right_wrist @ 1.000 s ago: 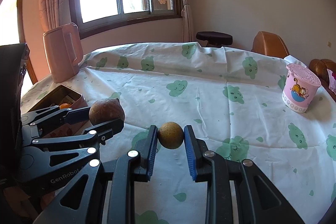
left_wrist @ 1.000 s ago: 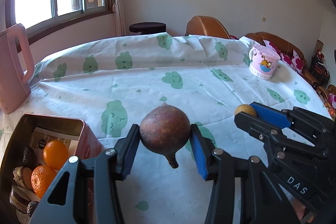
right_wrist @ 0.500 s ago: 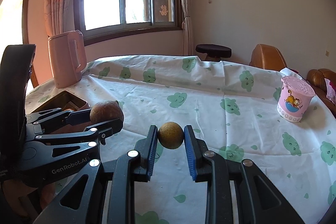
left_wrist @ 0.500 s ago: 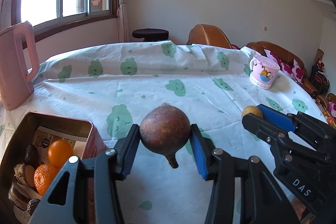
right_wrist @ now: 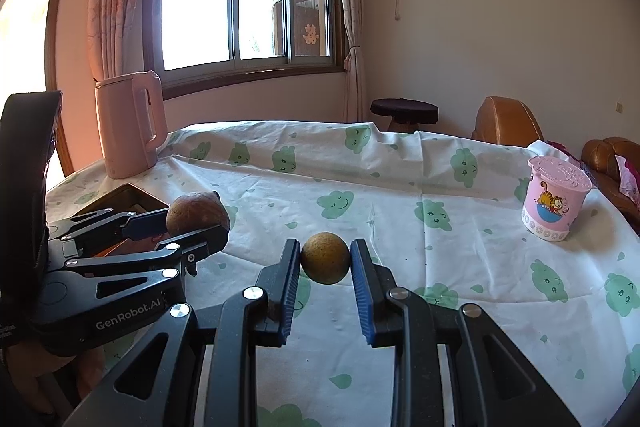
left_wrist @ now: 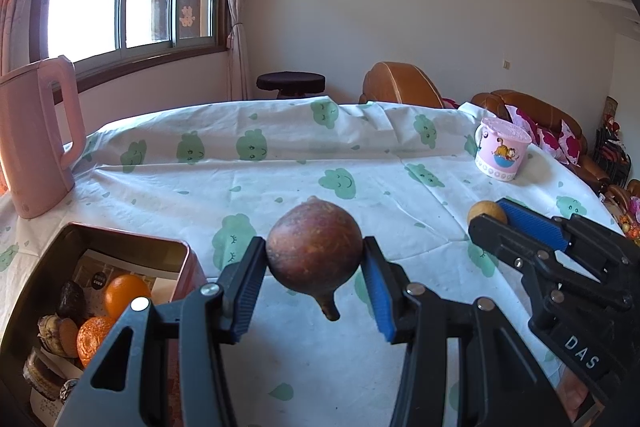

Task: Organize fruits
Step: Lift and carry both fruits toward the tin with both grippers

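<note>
I am holding two fruits above the cloud-printed white cloth surface. My left tool is clamping one round brown-red fruit with a stubby stem, its long axis near upright, stem pointing to six o'clock. My right tool is gripping one small round yellow-brown fruit. At eight o'clock in the left view, one open rectangular metal tin is holding two oranges.

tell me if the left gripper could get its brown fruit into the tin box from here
Probably yes. The left gripper is shut on the brown fruit, and the tin box sits open-topped just to its left with nothing between them. Oranges fill only part of it, leaving room.
</note>
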The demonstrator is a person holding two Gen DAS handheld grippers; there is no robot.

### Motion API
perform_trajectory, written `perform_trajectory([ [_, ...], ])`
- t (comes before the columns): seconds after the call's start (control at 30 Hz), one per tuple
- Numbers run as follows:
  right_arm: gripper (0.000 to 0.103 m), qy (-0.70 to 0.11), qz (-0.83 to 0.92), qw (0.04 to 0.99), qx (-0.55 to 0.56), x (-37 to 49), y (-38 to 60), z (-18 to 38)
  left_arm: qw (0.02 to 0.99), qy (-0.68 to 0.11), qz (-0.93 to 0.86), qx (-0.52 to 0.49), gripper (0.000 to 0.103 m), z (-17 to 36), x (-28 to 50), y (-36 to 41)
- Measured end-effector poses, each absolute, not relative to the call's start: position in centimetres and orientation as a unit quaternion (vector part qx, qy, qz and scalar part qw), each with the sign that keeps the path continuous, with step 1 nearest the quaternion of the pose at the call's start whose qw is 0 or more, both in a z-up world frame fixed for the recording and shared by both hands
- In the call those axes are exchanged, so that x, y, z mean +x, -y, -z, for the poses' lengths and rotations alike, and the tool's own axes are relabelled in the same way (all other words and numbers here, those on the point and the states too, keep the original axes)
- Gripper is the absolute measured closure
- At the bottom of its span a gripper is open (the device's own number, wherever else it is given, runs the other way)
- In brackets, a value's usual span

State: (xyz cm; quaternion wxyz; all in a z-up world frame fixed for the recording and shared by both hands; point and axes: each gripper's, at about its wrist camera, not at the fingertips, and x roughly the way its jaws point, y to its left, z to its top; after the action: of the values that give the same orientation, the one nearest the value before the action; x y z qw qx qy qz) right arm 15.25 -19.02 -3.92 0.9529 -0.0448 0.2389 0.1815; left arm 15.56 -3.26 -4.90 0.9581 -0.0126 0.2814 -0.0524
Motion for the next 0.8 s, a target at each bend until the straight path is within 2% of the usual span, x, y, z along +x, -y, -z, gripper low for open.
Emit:
perform_trajectory([
  [0.8,0.075,-0.202,-0.180,0.962,-0.038,13.9,19.5,3.2,0.971,-0.235,0.038,-0.010,0.053,4.0,13.9,3.1],
])
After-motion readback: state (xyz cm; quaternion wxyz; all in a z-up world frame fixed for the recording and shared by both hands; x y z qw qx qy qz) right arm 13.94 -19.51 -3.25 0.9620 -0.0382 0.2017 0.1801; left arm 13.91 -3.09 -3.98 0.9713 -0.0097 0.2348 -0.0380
